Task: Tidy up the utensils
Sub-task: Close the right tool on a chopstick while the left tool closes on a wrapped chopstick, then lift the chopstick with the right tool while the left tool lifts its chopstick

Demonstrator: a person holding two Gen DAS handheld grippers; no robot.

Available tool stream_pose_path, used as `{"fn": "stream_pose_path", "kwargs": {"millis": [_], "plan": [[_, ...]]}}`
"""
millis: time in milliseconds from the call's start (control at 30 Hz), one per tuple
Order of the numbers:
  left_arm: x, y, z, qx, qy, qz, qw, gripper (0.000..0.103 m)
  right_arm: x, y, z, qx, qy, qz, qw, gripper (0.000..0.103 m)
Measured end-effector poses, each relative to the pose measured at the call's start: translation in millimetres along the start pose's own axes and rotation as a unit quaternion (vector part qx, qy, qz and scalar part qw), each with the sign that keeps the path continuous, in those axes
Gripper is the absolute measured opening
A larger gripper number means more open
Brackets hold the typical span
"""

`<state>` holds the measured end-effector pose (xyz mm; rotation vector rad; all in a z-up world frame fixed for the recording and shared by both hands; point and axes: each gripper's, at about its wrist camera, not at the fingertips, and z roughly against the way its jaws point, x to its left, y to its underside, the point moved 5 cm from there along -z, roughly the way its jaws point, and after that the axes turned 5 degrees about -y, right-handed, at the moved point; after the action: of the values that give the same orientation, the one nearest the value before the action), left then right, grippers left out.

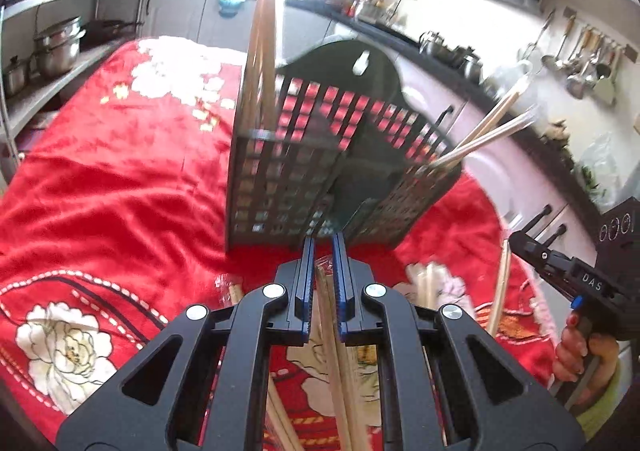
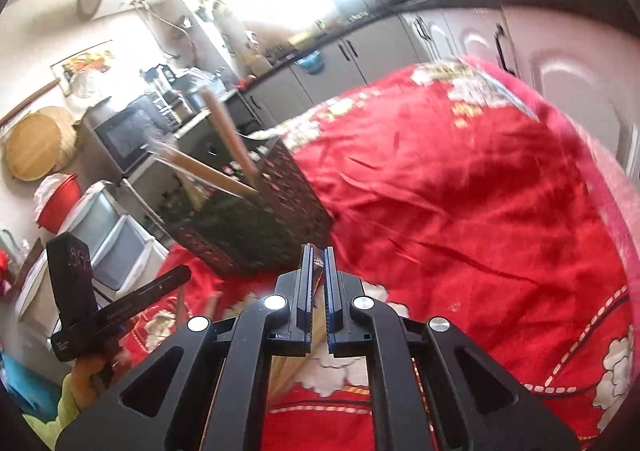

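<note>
Red floral cloth (image 1: 100, 179), black basket (image 1: 304, 171), chopsticks (image 1: 488, 131) inside

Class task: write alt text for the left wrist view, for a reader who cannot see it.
The left gripper is shut on a pair of chopsticks above a red floral cloth. Ahead stands a dark lattice basket with more chopsticks leaning out. At right, a hand holds the right gripper.

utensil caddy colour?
Dark grey, nearly black, lattice-sided utensil caddy; red cloth shows through. Clearest in left wrist view.
</note>
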<state>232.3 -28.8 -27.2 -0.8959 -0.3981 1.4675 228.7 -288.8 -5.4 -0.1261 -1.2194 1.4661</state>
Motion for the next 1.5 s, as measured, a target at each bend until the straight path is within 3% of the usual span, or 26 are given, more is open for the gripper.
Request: {"fn": "stream_pose_path", "kwargs": {"millis": [633,900,1500], "plan": [[-3.7,-30.0,79.0,-0.086,0.039,0.012,0.9954,0.003,108.9,-16.2,36.8,-0.036,-0.076,0.117,0.990,0.004],[-9.0,-37.2,106.0,-0.114,0.060,0.014,0.9915,0.002,135.8,-25.0,51.2,-0.060,-0.096,0.144,0.983,0.004],[-24.5,-73.1,140.0,-0.165,0.064,-0.016,0.9841,0.001,176.8,-54.4,56.8,-0.094,-0.116,0.183,0.972,0.004]]}}
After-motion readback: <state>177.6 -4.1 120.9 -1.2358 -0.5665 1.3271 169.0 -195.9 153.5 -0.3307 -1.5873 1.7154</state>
